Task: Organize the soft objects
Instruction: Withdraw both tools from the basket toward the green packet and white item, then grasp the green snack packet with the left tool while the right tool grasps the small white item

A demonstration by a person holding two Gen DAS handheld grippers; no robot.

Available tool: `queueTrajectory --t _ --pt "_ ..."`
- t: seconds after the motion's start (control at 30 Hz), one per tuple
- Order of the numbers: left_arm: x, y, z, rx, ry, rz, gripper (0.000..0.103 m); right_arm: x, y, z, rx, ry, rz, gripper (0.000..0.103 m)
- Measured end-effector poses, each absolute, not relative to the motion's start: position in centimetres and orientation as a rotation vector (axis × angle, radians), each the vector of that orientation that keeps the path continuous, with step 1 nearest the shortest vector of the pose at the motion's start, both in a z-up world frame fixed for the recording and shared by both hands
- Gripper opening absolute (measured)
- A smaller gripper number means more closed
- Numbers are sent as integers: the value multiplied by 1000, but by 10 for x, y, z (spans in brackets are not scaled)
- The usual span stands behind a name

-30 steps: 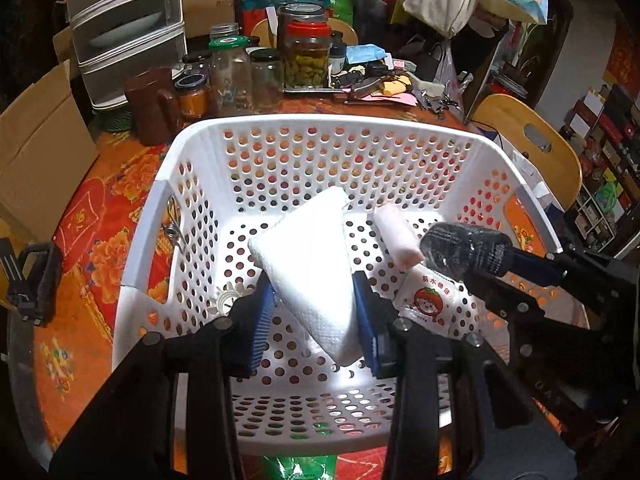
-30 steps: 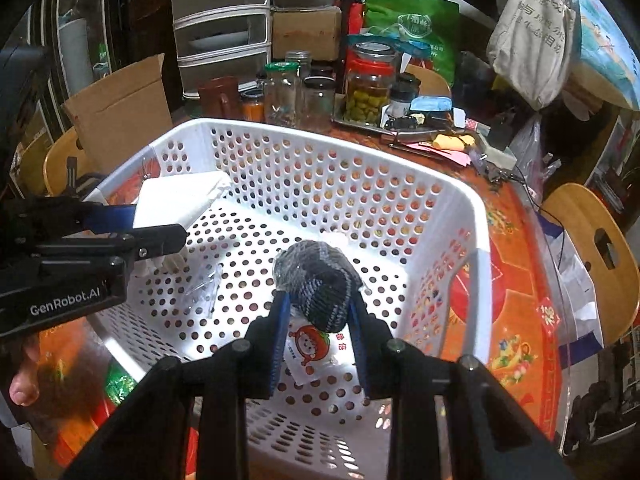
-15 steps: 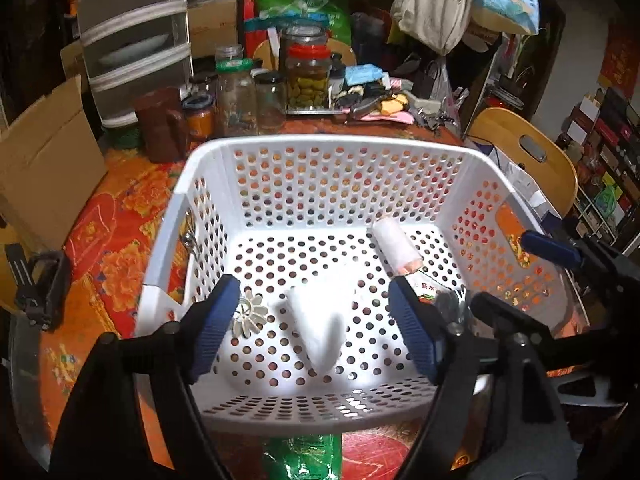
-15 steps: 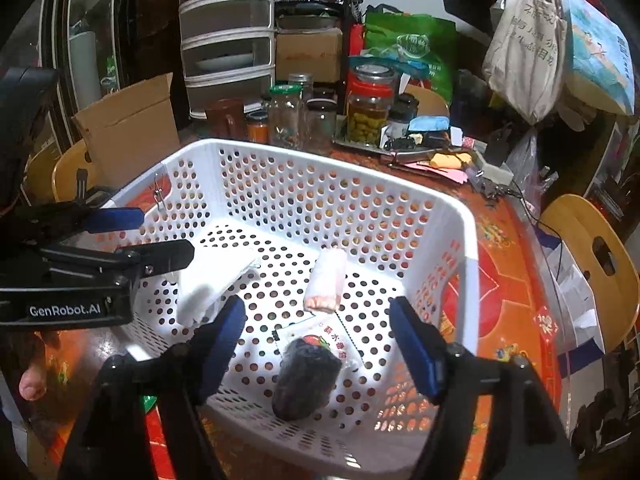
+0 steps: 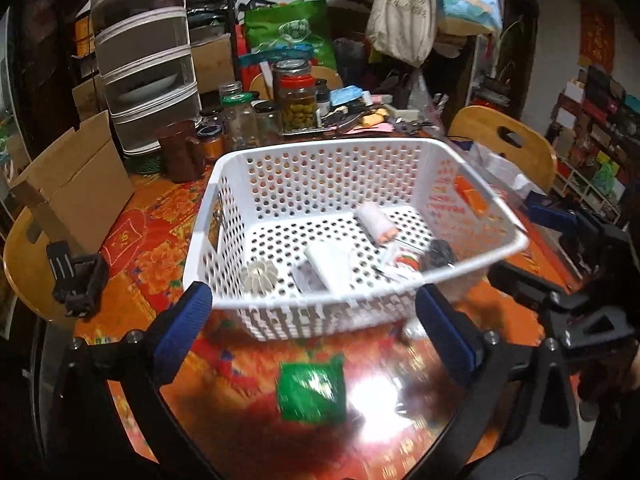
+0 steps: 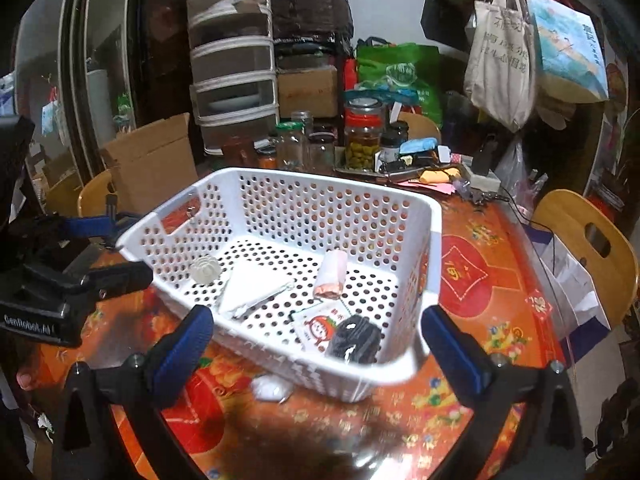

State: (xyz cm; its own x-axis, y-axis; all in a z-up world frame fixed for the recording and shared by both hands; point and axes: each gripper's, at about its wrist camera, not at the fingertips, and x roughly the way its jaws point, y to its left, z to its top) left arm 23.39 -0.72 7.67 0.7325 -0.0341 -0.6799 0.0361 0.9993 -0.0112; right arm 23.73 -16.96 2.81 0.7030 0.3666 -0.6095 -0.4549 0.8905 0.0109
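A white perforated basket (image 5: 360, 148) (image 6: 432, 240) stands on the red floral table. Inside lie a white folded cloth (image 5: 332, 264) (image 6: 252, 284), a pink-white roll (image 5: 376, 224) (image 6: 332, 276), a dark rolled sock (image 5: 440, 252) (image 6: 356, 340), a packet with a tomato picture (image 6: 316, 328) and a small white ridged piece (image 5: 258, 276) (image 6: 205, 270). My left gripper (image 5: 312, 328) is open and empty, just in front of the basket's near wall. My right gripper (image 6: 316, 344) is open and empty at the basket's near right corner.
A green packet (image 5: 312, 392) lies on the table in front of the basket. A small white lump (image 6: 272, 388) lies by the near wall. Jars (image 5: 296, 100), a drawer unit (image 5: 144, 64), a cardboard box (image 5: 76, 188) and wooden chairs (image 6: 588, 240) surround the table.
Both grippers opened, dropping the white cloth and the dark sock into the basket, then pulled back and up out of it.
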Motion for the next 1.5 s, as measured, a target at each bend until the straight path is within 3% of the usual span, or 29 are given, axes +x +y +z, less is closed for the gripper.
queueTrajectory --t 0.2,0.37,0.63,0.97,1.03,1.1,1.17,1.5 --pt "176 8 75 -75 715 -54 103 191 -182 25 -151 620 468 103" --pt "155 19 39 -94 754 -14 103 164 -186 1 -134 654 487 103" --pt "178 14 -37 -111 903 -11 103 157 -184 -41 -123 710 476 103" --pt "200 5 -74 -106 948 2 101 175 -178 -61 -122 764 456 103" --pt "201 5 -75 -94 942 14 94 180 -173 -64 -126 781 451 103" --pt "200 2 -75 -66 933 32 73 186 -167 -68 -126 794 447 103" --pt "198 0 -71 -55 924 20 62 192 -161 -73 -126 807 460 103" --pt "197 31 -64 -120 910 -16 40 215 -125 -83 -146 845 432 103"
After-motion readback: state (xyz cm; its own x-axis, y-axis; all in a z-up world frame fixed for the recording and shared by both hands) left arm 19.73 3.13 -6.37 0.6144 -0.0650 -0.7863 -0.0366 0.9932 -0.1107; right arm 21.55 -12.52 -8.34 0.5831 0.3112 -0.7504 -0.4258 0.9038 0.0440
